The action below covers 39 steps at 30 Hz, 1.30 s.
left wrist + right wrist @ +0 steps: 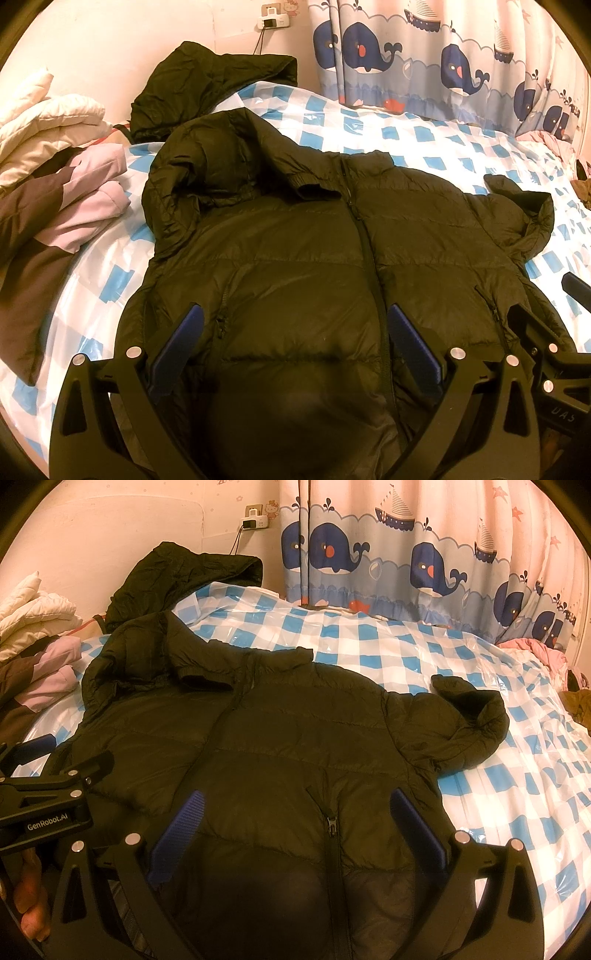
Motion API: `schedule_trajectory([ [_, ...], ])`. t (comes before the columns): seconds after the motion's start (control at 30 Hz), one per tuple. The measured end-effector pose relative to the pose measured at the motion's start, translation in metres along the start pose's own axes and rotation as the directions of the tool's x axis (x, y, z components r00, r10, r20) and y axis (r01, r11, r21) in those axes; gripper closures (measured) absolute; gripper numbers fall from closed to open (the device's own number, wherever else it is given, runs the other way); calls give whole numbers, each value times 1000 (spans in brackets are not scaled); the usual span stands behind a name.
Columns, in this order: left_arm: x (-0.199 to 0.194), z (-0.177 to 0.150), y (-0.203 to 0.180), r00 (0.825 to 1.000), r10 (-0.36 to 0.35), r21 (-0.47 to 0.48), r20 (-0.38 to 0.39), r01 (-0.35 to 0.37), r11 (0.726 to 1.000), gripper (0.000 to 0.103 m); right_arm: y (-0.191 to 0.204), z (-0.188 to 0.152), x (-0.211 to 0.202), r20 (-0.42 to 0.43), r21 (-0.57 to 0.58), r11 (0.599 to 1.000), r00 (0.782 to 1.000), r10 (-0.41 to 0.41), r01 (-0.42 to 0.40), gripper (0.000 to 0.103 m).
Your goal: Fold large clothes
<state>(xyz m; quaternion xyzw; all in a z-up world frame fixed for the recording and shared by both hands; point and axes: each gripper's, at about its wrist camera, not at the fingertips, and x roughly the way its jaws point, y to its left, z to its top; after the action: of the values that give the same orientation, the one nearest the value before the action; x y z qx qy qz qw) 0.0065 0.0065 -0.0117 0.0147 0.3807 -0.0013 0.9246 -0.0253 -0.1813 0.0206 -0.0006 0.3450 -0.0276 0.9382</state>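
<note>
Grippers (293,332) (295,818) spread over jacket (314,258), checkered bed (406,657), whale curtain (424,554)

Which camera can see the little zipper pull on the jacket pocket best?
The right wrist view: the pocket zipper pull sits plainly between the open fingers, metal showing. In the left wrist view that pocket is only a thin dark slit, its pull too small to tell.

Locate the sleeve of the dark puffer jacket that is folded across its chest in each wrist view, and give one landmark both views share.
Left wrist view: the folded sleeve lies upper left of centre, its cuff ending beside the zipper.
Right wrist view: the folded sleeve lies at upper left, cuff pointing right.
Shared landmark: the wall socket with a plugged-in charger, top left in both.
</note>
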Motion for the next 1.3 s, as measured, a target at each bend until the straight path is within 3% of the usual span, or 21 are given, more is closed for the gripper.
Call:
schedule_trajectory([
  [0.97, 0, 1, -1, 1000, -4, -9, -4, 4, 1000, 8, -12, -1, 1, -17, 34, 999, 1000, 26, -25, 6],
  [1.07, 1, 5, 2, 1000, -11, -23, -6, 11, 1000, 8, -30, 13, -4, -2, 18, 1000, 1000, 14, -14, 6],
  [1.2, 10, 11, 1, 1000, -10, -30, -15, 9, 1000, 8, -85, 43, -4, 39, -43, 993, 993, -107, 109, 6],
  [1.3, 16, 9, 0, 1000, -11, -30, -28, 10, 1000, 8, -140, 65, 26, -10, -81, 982, 985, -173, 172, 6],
])
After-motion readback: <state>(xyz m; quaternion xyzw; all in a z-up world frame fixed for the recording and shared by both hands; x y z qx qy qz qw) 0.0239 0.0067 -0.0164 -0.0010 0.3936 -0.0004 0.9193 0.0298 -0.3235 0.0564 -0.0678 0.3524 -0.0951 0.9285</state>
